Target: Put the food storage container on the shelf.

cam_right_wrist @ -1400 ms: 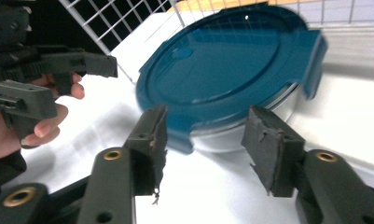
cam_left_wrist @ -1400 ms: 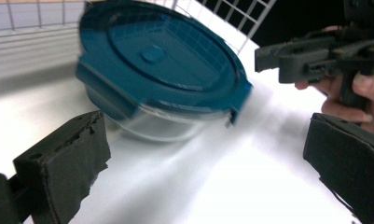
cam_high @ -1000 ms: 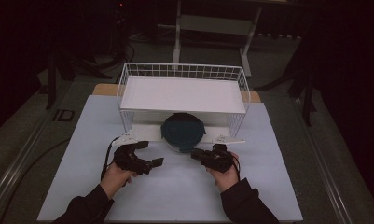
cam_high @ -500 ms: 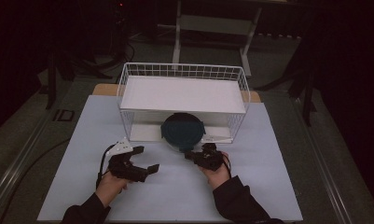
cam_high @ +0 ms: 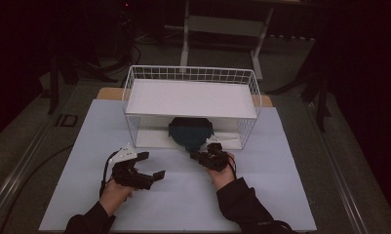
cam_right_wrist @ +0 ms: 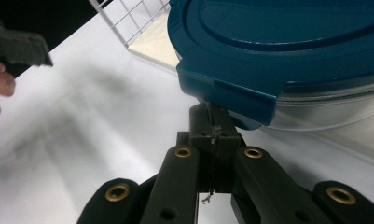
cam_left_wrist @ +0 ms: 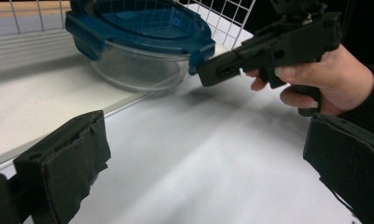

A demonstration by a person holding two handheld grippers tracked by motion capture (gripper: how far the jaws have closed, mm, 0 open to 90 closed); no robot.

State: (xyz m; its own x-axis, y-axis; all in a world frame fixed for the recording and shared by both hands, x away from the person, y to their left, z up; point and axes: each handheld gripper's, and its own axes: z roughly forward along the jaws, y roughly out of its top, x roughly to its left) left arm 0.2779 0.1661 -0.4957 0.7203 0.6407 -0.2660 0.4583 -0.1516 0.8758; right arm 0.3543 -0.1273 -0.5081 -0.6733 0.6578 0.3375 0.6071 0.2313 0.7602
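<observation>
**Container: lidded glass bowl, under wire rack, clip being worked**

Container (cam_left_wrist: 142, 51): clear glass bowl with blue snap lid (cam_right_wrist: 287, 42), clip flaps at its sides. It stands on the rack's white base sheet, under the shelf of the wire rack (cam_high: 190, 83), at the front opening, so its near edge can be reached from the person's side. Lid on and seated, as far as can be seen.

Right gripper (cam_left_wrist: 212, 70): jaws have just been closing and now stand fully together, with nothing between them. The tips sit at the lower edge of a lid clip (cam_right_wrist: 231, 100), touching or just under it; the exact contact is hidden. Judged purpose: closed jaws make one narrow tip, suited to prising or pushing the flap rather than gripping it.

Left gripper (cam_high: 143, 168): jaws wide apart, empty, held low over the worktop (cam_high: 183, 204) to the left of the container and well apart from it. Judged purpose: kept ready to steady the bowl or take the opposite clip.

Risk, judged: the bowl may slide back under the shelf if the clip is pushed without support.
</observation>
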